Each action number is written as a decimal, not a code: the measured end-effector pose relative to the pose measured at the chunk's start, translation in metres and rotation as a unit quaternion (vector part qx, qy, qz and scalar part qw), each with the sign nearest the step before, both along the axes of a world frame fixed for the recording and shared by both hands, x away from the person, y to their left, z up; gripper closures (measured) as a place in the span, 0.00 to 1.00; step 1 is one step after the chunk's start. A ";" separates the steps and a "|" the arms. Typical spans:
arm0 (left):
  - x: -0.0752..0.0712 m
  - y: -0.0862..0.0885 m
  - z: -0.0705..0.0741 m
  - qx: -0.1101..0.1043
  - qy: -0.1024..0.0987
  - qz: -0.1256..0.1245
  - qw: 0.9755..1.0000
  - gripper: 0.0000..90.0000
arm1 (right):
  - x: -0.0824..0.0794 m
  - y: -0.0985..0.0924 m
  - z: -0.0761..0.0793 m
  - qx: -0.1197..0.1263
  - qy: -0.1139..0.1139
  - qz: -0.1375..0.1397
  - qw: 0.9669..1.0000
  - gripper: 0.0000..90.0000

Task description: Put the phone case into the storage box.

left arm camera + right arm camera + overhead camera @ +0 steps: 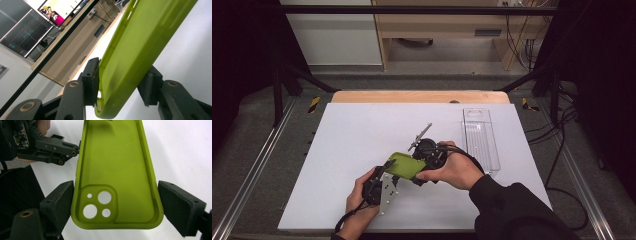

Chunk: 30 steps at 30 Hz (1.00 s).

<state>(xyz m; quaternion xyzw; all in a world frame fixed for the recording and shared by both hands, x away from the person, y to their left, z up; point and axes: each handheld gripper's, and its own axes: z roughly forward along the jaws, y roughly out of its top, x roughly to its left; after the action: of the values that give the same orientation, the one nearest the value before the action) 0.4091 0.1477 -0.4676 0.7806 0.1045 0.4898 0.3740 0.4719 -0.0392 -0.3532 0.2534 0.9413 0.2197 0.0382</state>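
A lime-green phone case [404,165] is held above the white table between both grippers. My right gripper [116,195] is shut across the width of its camera-cutout end, one pad on each long side. The case [115,170] shows its hollow inside in the right gripper view. My left gripper [120,82] takes the opposite end, with the case [140,42] running tilted between its jaws and a pad against each face. In the high view the left gripper [388,169] comes from the lower left and the right gripper [416,167] from the right.
A clear plastic tray [481,140] lies at the right side of the white table sheet [357,135]. A wooden table edge [419,96] shows beyond it. Black frame bars and cables run along both sides.
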 end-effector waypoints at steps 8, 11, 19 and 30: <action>0.000 -0.001 -0.002 0.009 0.000 -0.004 1.000 0.70 | 0.000 0.001 -0.001 0.003 0.005 0.002 1.000 0.18; 0.000 -0.001 -0.002 0.010 0.001 -0.003 1.000 0.73 | 0.001 0.002 -0.001 0.004 0.005 0.002 1.000 0.18; -0.001 -0.004 -0.003 0.031 0.006 -0.001 1.000 0.76 | 0.001 0.002 -0.002 0.004 0.004 0.007 1.000 0.18; 0.000 -0.002 -0.001 0.020 0.026 -0.003 0.999 0.85 | 0.006 0.000 -0.004 0.027 -0.012 -0.010 1.000 0.17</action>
<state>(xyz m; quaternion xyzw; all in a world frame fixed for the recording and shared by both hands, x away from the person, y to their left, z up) 0.4089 0.1457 -0.4687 0.8006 0.1016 0.4704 0.3571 0.4774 -0.0388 -0.3569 0.2613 0.9319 0.2476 0.0450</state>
